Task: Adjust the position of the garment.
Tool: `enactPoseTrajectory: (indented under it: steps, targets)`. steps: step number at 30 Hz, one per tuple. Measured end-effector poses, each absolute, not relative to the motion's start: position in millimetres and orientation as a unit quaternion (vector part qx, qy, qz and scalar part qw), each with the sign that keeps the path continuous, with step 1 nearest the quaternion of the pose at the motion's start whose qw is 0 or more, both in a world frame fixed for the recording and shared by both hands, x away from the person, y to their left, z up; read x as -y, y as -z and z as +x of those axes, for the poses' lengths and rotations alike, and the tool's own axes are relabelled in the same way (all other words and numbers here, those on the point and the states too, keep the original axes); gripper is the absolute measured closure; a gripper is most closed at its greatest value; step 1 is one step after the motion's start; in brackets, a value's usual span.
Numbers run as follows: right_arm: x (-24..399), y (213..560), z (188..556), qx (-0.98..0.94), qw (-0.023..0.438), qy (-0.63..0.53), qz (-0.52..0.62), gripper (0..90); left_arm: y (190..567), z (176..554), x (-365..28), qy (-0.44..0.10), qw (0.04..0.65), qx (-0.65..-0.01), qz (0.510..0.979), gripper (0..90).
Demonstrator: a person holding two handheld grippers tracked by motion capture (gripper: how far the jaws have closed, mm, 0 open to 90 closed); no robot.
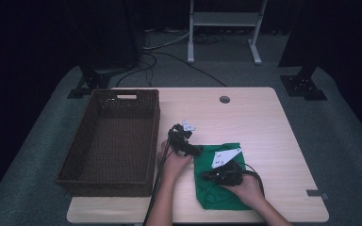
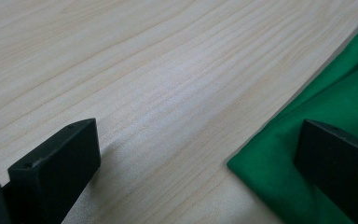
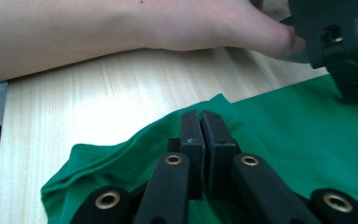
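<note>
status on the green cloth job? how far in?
Early. Done: the right gripper has pinched the green cloth at its left edge, jaws shut on a fold. In hand: the left gripper stands open astride the cloth's edge on the table. Left: the wicker basket holds nothing yet.

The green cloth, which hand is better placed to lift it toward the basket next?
Probably the right: the right gripper has its jaws shut on a fold of the green cloth. The left gripper is open, straddling only the cloth's edge on the table.
</note>
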State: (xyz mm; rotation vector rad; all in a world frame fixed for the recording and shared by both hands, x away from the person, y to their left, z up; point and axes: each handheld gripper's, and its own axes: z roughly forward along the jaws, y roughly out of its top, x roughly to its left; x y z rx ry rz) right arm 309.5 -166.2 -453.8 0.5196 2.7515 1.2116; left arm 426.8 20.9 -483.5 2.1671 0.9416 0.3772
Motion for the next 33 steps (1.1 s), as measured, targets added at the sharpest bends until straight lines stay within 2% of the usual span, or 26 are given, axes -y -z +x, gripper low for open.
enactPoseTrajectory:
  steps: [33]
  targets:
    - [243,427,288,-0.882,0.062,-0.418,0.21,89.2,484,427,-21,-0.147,0.366,-0.366,0.843,0.0]
